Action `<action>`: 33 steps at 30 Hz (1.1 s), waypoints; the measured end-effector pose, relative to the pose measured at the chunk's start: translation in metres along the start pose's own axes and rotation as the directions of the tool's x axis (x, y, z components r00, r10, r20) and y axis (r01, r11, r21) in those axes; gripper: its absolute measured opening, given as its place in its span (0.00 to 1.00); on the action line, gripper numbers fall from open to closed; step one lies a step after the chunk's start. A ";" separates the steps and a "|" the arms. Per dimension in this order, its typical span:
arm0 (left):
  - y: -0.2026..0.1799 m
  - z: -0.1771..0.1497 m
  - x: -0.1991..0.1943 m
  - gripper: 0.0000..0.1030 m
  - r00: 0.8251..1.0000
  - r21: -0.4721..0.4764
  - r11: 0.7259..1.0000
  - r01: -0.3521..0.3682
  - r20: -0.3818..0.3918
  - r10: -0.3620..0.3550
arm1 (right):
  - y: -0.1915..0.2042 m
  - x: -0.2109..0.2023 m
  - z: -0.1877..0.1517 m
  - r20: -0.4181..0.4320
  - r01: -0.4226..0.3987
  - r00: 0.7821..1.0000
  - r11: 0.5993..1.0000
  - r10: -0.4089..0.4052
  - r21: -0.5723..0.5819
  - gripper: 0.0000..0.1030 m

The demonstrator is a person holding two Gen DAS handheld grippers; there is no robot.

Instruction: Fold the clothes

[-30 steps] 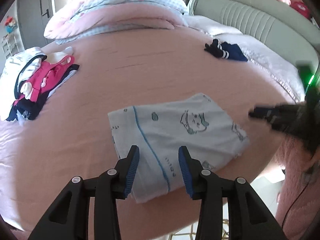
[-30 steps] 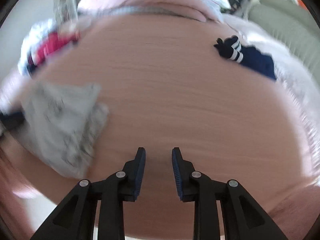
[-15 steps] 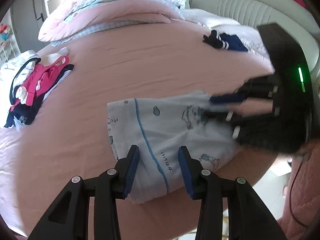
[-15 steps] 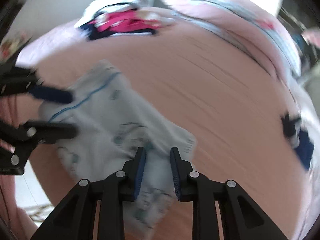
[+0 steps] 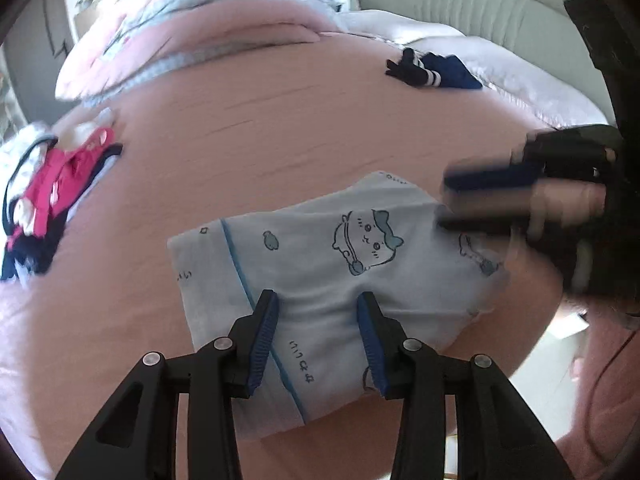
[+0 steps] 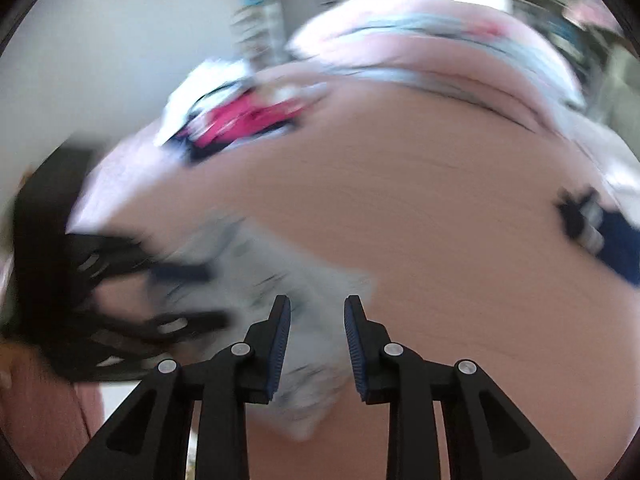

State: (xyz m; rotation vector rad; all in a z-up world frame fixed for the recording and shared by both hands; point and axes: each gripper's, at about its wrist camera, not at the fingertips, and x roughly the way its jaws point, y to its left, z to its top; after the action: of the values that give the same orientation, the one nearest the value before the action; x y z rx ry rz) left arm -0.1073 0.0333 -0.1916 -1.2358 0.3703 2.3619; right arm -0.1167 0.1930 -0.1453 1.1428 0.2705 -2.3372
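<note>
Left gripper (image 5: 318, 300) first, from the left wrist: found its jaws spread apart with nothing clamped, poised over the near edge of a folded pale-blue garment (image 5: 320, 256). Saw cartoon prints and a blue stripe on that garment, which lay flat on the pink bedsheet (image 5: 280, 120) near the front edge of the bed. Noted the right gripper (image 5: 480, 202) coming in from the right, blurred, jaws parted, its tips at the garment's right edge; could not tell whether touching. Spotted a heap of white, red and navy clothes (image 5: 52, 184) at far left, a navy piece with white stripes (image 5: 432, 68) well apart toward the back right, a rolled pink duvet (image 5: 200, 32) behind, and a padded grey headboard (image 5: 460, 0).

From the right wrist, heavily smeared: found the right gripper (image 6: 316, 312) likewise spread and empty, above the pale garment (image 6: 256, 272). Made out the left gripper (image 6: 200, 296) at left, jaws parted, over the garment's other end. Picked out the heap (image 6: 232, 116) and the navy piece (image 6: 600, 236).
</note>
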 end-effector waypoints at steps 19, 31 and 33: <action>-0.043 -0.022 -0.014 0.41 0.993 0.371 0.926 -0.078 -0.056 0.106 | -0.026 0.029 -0.015 -0.120 0.155 0.981 0.987 -0.149 0.038 0.06; -0.037 0.001 -0.024 0.41 0.999 0.081 0.996 0.048 -0.019 -0.047 | -0.041 -0.021 0.003 0.020 -0.002 1.000 0.989 -0.001 0.151 0.36; -0.041 -0.003 -0.021 0.41 0.999 0.069 0.997 0.046 -0.017 -0.045 | -0.026 -0.016 0.003 -0.009 -0.014 1.000 0.997 0.015 0.080 0.36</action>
State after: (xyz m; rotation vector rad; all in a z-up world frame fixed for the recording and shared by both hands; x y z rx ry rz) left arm -0.0738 0.0620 -0.1774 -1.2178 0.4213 2.2828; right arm -0.1245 0.2198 -0.1327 1.1897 0.1724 -2.3497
